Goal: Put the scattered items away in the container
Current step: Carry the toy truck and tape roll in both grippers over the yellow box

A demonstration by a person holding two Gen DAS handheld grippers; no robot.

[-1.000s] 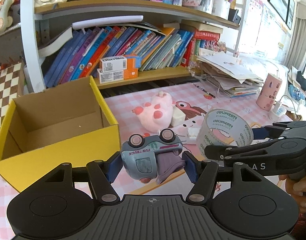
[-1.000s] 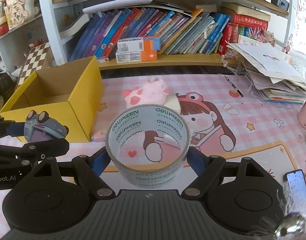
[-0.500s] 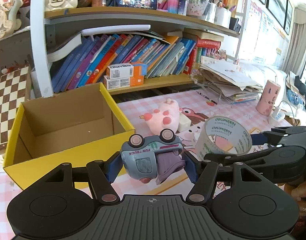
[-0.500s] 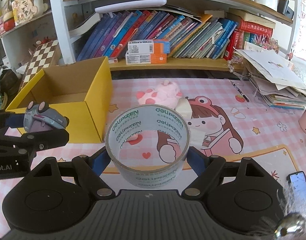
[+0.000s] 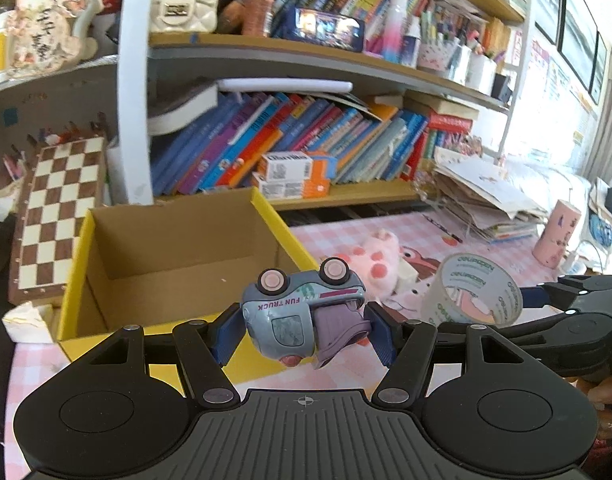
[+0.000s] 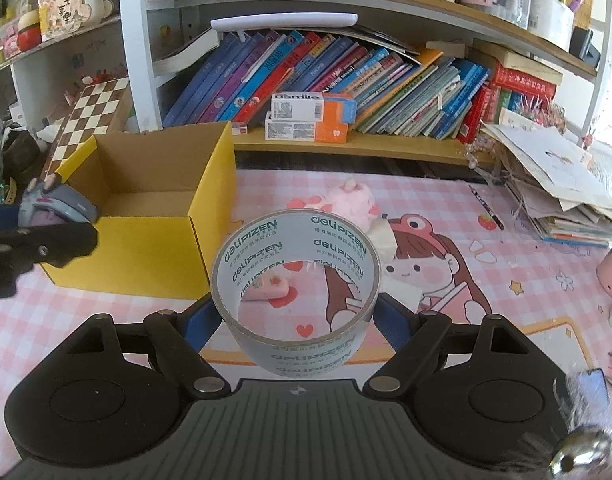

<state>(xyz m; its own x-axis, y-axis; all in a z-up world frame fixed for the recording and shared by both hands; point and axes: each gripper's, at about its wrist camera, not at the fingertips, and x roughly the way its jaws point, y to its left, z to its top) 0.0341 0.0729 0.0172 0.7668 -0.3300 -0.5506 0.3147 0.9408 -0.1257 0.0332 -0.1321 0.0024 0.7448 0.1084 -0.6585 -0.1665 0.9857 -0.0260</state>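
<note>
My left gripper (image 5: 304, 330) is shut on a grey-blue toy truck (image 5: 302, 312), held upside down in the air just in front of the near wall of the open yellow cardboard box (image 5: 174, 248). My right gripper (image 6: 296, 312) is shut on a roll of clear tape (image 6: 296, 280), held above the pink mat to the right of the box (image 6: 146, 208). The tape also shows in the left wrist view (image 5: 472, 294), and the truck in the right wrist view (image 6: 54, 206). A pink plush toy (image 6: 346, 204) and a pink eraser (image 6: 266, 290) lie on the mat.
A bookshelf (image 6: 346, 80) with books and orange boxes stands behind the mat. A chessboard (image 5: 54, 216) leans left of the box. A stack of papers (image 6: 558, 192) and a pink cup (image 5: 556, 238) are at the right. A phone (image 6: 590, 386) lies near right.
Both grippers have risen and moved left toward the yellow box, each still holding its item. The box interior now shows more fully in the left wrist view.
</note>
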